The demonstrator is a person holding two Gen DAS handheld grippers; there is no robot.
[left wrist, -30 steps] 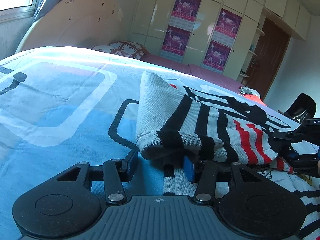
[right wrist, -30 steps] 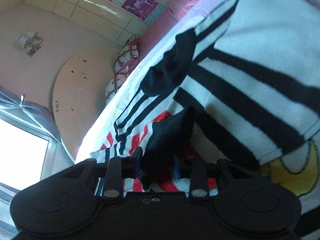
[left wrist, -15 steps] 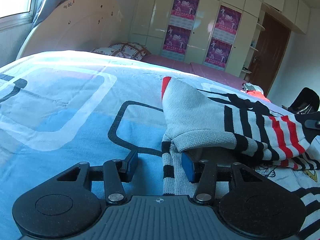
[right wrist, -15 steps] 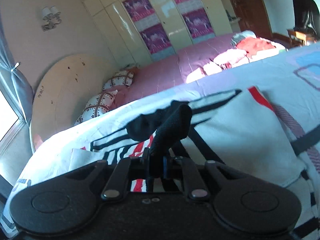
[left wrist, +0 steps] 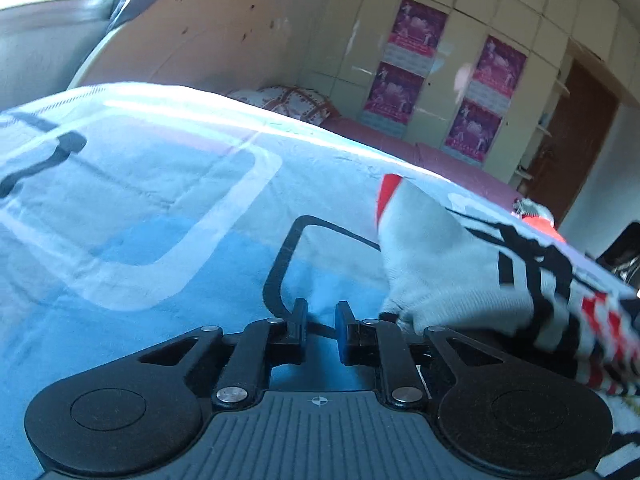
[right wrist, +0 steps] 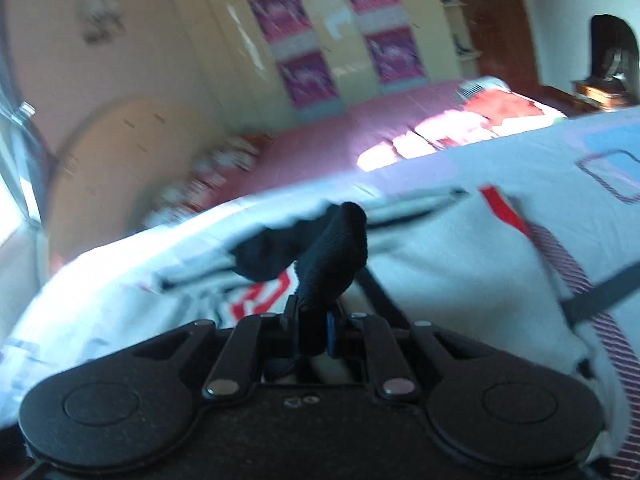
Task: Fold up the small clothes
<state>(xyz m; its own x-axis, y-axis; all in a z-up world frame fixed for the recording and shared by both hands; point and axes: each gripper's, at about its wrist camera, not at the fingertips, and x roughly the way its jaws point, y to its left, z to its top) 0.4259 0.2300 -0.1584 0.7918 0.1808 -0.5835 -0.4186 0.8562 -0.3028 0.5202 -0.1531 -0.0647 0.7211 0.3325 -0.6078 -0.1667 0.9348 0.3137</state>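
Observation:
A small white knit sweater (left wrist: 460, 264) with black and red stripes lies on the bed, to the right in the left wrist view. My left gripper (left wrist: 321, 316) hovers just left of its folded edge, jaws a small gap apart and empty. My right gripper (right wrist: 314, 324) is shut on a black edge of the sweater (right wrist: 332, 256), which stands up between the fingers. The rest of the sweater (right wrist: 440, 264) spreads out behind it, blurred.
The bed cover (left wrist: 160, 208) is light blue with white and black outlines. A second bed with a pink cover (right wrist: 340, 140) and patterned pillows (left wrist: 296, 100) lies beyond. A wardrobe wall with posters (left wrist: 404, 80) and a brown door (left wrist: 572, 148) stand at the back.
My left gripper has let go of the sweater hem, drawn back to the left and narrowed its jaws. My right gripper keeps its hold on the black edge and has swung upright.

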